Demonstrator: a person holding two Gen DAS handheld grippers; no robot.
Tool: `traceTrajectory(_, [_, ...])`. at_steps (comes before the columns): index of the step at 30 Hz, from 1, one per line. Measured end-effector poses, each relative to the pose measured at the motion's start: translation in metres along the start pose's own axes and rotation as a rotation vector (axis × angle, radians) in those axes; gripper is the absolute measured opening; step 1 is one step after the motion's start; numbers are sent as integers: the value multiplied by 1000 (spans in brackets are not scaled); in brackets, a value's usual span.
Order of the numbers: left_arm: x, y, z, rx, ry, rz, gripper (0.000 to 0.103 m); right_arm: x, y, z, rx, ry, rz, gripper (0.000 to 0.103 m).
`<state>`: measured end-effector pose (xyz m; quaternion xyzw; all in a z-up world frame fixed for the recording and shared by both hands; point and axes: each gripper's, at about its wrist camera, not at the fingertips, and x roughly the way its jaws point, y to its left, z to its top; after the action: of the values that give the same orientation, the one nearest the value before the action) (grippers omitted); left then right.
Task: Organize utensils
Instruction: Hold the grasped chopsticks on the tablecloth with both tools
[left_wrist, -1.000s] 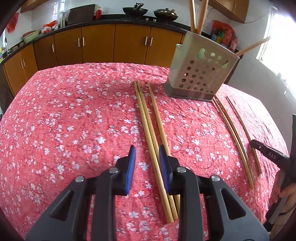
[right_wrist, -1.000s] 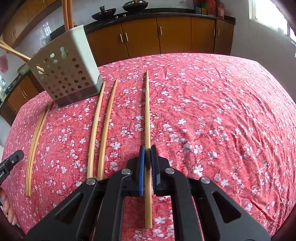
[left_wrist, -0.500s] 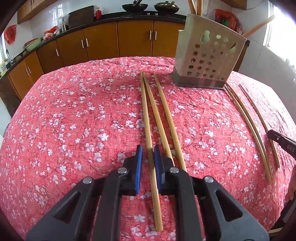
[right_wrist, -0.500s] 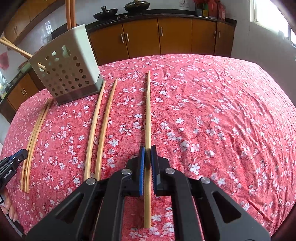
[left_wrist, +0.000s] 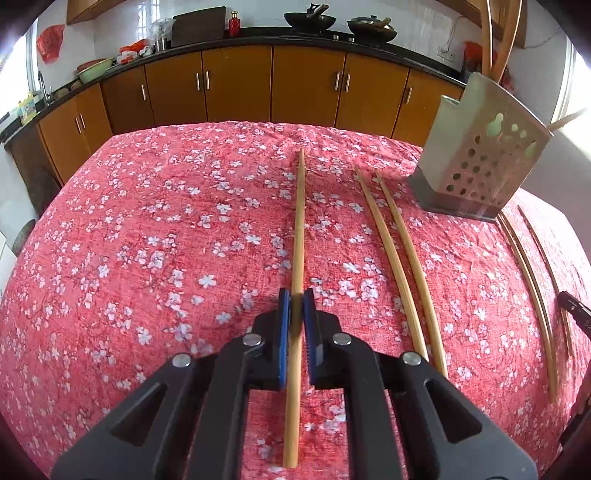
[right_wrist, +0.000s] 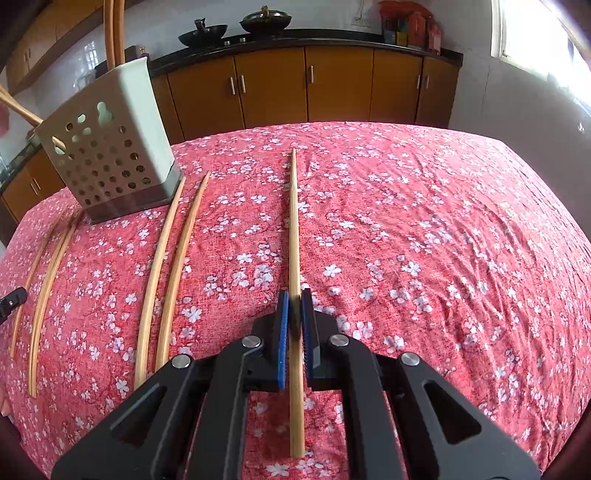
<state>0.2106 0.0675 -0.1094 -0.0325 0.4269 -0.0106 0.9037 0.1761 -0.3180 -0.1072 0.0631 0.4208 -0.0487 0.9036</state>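
My left gripper (left_wrist: 296, 301) is shut on a long wooden chopstick (left_wrist: 300, 221) that points away over the red floral tablecloth (left_wrist: 166, 240). My right gripper (right_wrist: 294, 302) is shut on another chopstick (right_wrist: 293, 221) the same way. A perforated metal utensil holder (left_wrist: 480, 158) with several chopsticks standing in it sits at the far right in the left wrist view; in the right wrist view the holder (right_wrist: 107, 155) is at the far left. Two loose chopsticks (left_wrist: 399, 258) lie beside my left gripper; in the right wrist view a loose pair (right_wrist: 166, 266) lies left of my gripper.
More chopsticks (left_wrist: 532, 280) lie near the table's right edge in the left wrist view, beside the tip of the other gripper (left_wrist: 574, 310). Further chopsticks (right_wrist: 48, 273) lie at the left in the right wrist view. Brown kitchen cabinets (left_wrist: 240, 85) stand behind the table.
My left gripper has closed from open onto one chopstick of the group and drawn it left, apart from the other two. My right gripper stays shut on its chopstick, barely moved.
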Motion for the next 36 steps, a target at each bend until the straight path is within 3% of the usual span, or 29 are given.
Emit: traceTrajectory(36, [0,6,-1,-22,1,-17,11,0,2,1,-2,-3,-3,8])
